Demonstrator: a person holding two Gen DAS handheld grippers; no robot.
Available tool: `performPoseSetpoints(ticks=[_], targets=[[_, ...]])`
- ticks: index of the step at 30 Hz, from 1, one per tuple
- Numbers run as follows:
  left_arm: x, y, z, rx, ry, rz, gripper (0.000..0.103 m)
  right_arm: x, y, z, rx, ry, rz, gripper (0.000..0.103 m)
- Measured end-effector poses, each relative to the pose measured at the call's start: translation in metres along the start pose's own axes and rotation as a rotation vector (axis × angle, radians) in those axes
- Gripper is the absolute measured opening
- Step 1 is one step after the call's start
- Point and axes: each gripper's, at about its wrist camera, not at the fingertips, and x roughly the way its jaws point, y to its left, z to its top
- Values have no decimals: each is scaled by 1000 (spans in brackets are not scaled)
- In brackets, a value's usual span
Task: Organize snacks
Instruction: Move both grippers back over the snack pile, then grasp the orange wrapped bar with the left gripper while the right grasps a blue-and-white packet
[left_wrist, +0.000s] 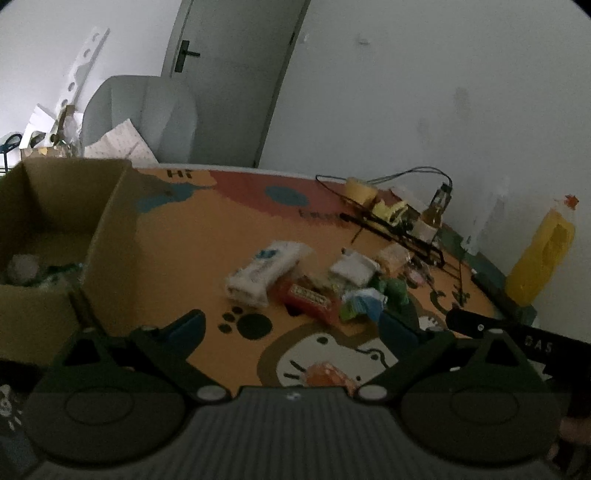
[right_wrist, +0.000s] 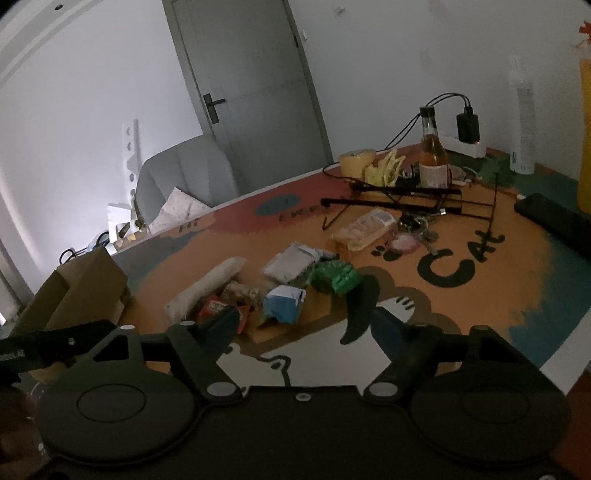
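Observation:
A heap of snack packets lies mid-table on the cartoon mat: a long white pack (left_wrist: 266, 273), a red bar (left_wrist: 310, 299), a blue-and-white packet (left_wrist: 364, 302), a green packet (left_wrist: 391, 291) and a white pouch (left_wrist: 354, 267). An open cardboard box (left_wrist: 55, 221) stands at the left with some items inside. My left gripper (left_wrist: 291, 325) is open just short of the heap, with nothing between its fingers. My right gripper (right_wrist: 306, 321) is open too. The blue-and-white packet (right_wrist: 284, 304) lies just ahead of its tips, untouched. The red bar (right_wrist: 214, 308) is beside its left finger.
An orange snack (left_wrist: 328, 373) lies close under the left gripper. Beyond the heap are a clear packet (right_wrist: 364, 229), keys (right_wrist: 417, 229), a black wire rack (right_wrist: 406, 199), a glass bottle (right_wrist: 434, 155) and a tape roll (right_wrist: 356, 160). A yellow bottle (left_wrist: 543, 254) stands far right.

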Motion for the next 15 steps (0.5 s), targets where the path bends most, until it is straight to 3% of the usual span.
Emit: performPoseSetpoints(ticks=[4,12,15], targets=[[8,-7,-8,5,25,-3,91,2,-5,-5,12,9,15,69],[28,-19,-26,-1,97,-29,62,8,-11,-18,20,37,30,62],[34,-25,-32,6,116,-31,58,10,-13,-22,16,41,25,62]])
